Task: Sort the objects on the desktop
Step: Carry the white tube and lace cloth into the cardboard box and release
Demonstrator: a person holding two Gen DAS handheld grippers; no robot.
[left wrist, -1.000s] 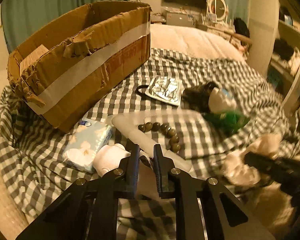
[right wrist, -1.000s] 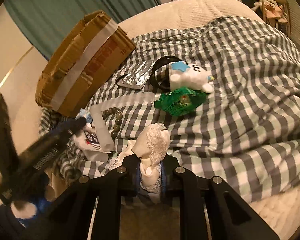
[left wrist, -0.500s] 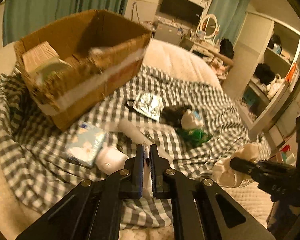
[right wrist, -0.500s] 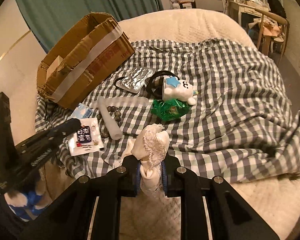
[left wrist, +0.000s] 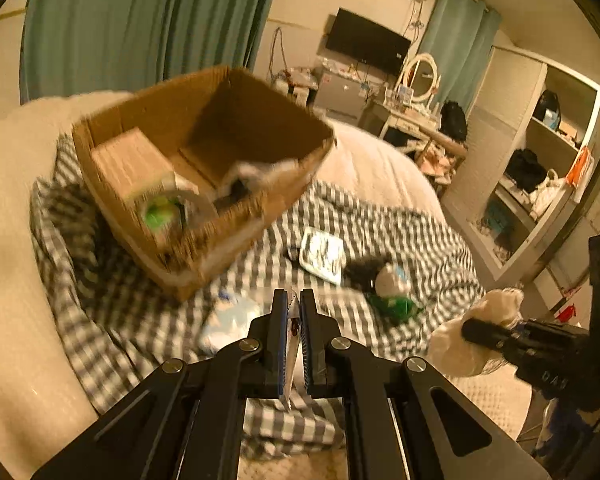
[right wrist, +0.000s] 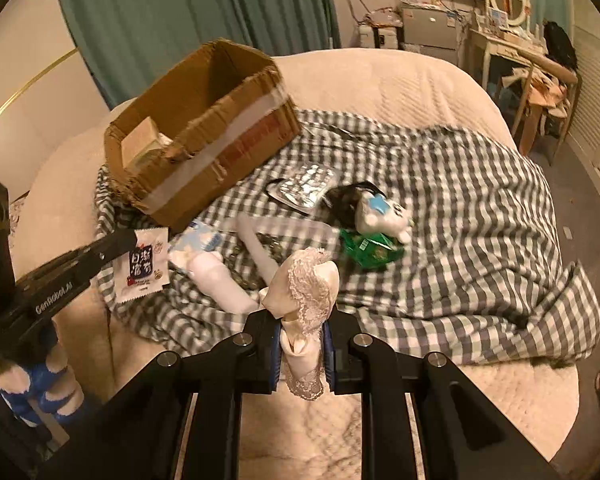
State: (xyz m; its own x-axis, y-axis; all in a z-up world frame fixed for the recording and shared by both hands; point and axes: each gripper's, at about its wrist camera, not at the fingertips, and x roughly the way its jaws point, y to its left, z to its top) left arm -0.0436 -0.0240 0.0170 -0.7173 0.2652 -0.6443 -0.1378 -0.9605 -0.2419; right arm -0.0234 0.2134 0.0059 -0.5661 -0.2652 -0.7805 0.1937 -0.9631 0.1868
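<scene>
While both grippers hang above the bed (right wrist: 400,92), the left gripper (left wrist: 294,312) has its fingers pressed nearly together on the edge of a thin white packet (right wrist: 144,266), which the right wrist view shows dangling clear of the checked blanket (right wrist: 460,200) with dark printed characters on its face. The right gripper (right wrist: 302,344) has its fingers clamped on a bundle of cream lace cloth (right wrist: 306,292), which bulges above them and trails a frilled edge below. The open cardboard box (right wrist: 204,132) sits at the far left of the blanket and already holds a few items, blurred in the left wrist view. Still lying on the blanket near the box are a silver blister pack (right wrist: 306,186), a small white plush toy (right wrist: 380,216), a green wrapper (right wrist: 370,250), a pale tissue pack (right wrist: 194,240) and a white tube (right wrist: 258,250).
</scene>
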